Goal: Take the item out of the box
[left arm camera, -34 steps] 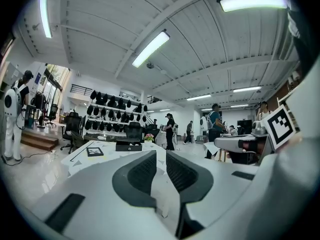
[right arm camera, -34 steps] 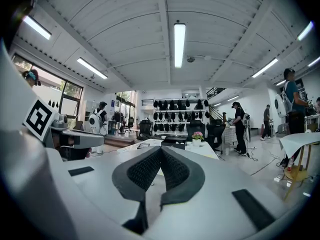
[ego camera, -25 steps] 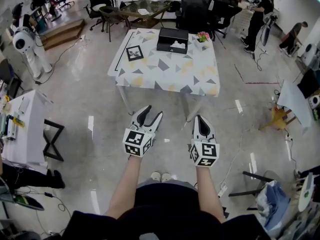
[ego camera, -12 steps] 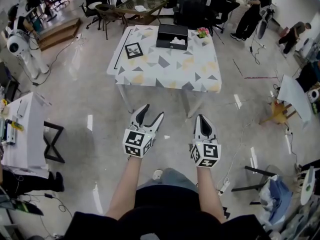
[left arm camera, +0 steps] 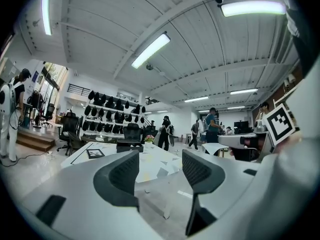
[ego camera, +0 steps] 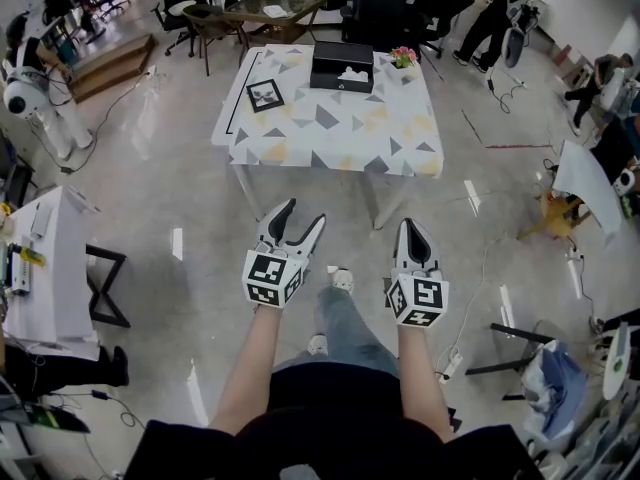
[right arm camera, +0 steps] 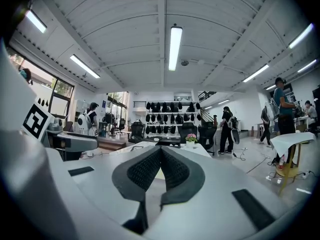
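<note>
Black open-topped box (ego camera: 342, 66) holding a white item (ego camera: 352, 73), at table's (ego camera: 330, 133) far edge, beside pink flowers (ego camera: 404, 58). Well short of table: left gripper (ego camera: 302, 215) jaws spread, empty; right gripper (ego camera: 410, 225) jaws pressed together.

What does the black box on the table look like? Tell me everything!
The box is black, low and rectangular, with stiff-looking sides. It sits flat near the far edge of the table, and no gripper is touching it. Its top looks open, and a white thing shows inside, too small to tell what it is. Pink flowers stand just to its right; I cannot tell whether they touch it.
</note>
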### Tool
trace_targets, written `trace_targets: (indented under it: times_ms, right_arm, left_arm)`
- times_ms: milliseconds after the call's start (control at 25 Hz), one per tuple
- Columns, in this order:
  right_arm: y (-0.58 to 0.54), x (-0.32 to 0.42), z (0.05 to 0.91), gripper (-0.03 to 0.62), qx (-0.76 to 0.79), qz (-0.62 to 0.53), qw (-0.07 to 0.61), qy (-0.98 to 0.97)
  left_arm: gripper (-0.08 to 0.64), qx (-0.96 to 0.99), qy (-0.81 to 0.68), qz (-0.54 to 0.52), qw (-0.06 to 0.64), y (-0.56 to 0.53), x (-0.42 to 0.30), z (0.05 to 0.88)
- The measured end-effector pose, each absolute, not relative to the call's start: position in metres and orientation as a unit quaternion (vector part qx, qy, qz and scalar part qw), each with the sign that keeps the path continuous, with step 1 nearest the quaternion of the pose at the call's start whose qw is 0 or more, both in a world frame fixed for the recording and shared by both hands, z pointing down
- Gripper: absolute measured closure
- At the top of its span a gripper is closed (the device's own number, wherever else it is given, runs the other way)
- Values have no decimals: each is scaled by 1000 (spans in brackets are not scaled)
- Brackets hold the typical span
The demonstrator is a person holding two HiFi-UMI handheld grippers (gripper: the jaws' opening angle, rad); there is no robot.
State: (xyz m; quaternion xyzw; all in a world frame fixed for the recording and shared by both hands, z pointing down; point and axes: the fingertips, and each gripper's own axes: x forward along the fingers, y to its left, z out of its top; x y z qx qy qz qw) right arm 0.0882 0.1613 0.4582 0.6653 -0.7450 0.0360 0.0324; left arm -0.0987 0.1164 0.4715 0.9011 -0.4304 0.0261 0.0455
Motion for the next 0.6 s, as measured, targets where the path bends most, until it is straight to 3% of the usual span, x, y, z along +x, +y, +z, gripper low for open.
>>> trace_targets:
  times_ms: [600]
  right_arm:
    - [75,119,457,591,669,27,16,-742]
  left_arm:
    - [295,903,-428,26,31,23,-70,469]
